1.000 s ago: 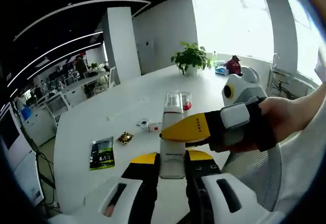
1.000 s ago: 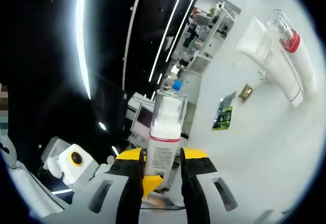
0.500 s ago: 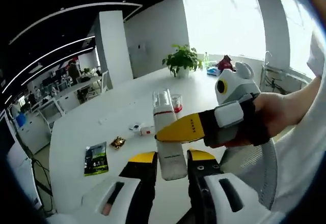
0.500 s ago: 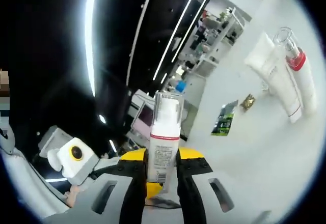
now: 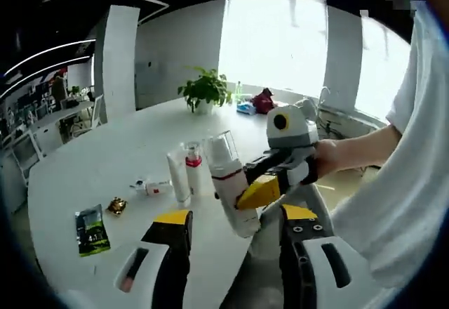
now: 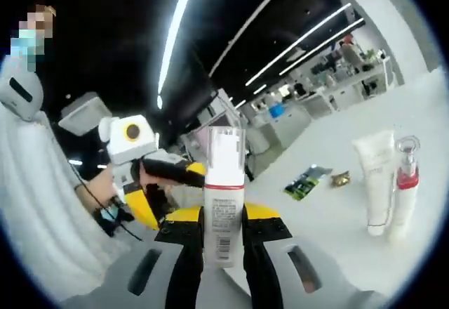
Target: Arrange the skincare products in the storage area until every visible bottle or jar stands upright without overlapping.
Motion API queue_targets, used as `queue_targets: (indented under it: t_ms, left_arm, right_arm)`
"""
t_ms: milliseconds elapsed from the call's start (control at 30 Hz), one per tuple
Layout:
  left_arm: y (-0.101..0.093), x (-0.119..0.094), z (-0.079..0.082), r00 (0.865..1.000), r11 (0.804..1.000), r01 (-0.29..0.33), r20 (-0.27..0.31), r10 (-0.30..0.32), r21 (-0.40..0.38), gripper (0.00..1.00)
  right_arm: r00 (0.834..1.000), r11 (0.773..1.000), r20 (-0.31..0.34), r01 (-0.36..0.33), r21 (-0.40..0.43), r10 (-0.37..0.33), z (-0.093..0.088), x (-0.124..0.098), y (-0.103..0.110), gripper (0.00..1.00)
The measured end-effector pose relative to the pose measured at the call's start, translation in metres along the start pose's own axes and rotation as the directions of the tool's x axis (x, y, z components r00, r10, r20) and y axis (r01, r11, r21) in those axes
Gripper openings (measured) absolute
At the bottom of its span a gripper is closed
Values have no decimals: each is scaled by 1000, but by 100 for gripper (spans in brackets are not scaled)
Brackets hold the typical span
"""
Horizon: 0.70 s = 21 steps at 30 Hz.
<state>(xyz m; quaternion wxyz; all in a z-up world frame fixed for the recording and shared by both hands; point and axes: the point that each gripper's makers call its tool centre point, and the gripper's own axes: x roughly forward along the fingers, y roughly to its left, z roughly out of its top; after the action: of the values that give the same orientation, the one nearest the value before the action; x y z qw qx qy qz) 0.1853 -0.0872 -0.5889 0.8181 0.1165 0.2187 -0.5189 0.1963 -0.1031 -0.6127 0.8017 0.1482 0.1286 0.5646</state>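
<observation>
your right gripper is clamped on the white bottle with the clear cap and red band, its yellow-tipped jaws pressed against the bottle's lower body on both sides. in the left gripper view the same bottle hangs tilted above the table edge, pinched by the right gripper that reaches in from the right with your hand behind it. your left gripper stands with its jaws wide apart and nothing between them; the bottle sits above and between the jaw tips, clear of them.

a second ago the left jaws were closed in tight on the bottle's base; half a second ago they were still close beside it. now they have let go and spread, so the bottle has passed to your right gripper alone.

on the white table a white tube and a slim bottle with a red collar stand upright, touching side by side. near them lie a green packet and a small gold wrapper. a potted plant stands at the far end.
</observation>
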Motion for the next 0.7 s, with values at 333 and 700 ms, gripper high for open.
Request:
queue_targets:
  t_ms: [333,700]
  left_arm:
    - [2,13,21,995,993,70,-84,-62,94,45]
    - [-15,26,23,966,970,191,-205,-159,150,44]
  right_arm:
    - [971,968,-215,-151,-200,107,-11,-9,5,20]
    - [939,926,-274,-279,-255,208,-14,-14,10,20]
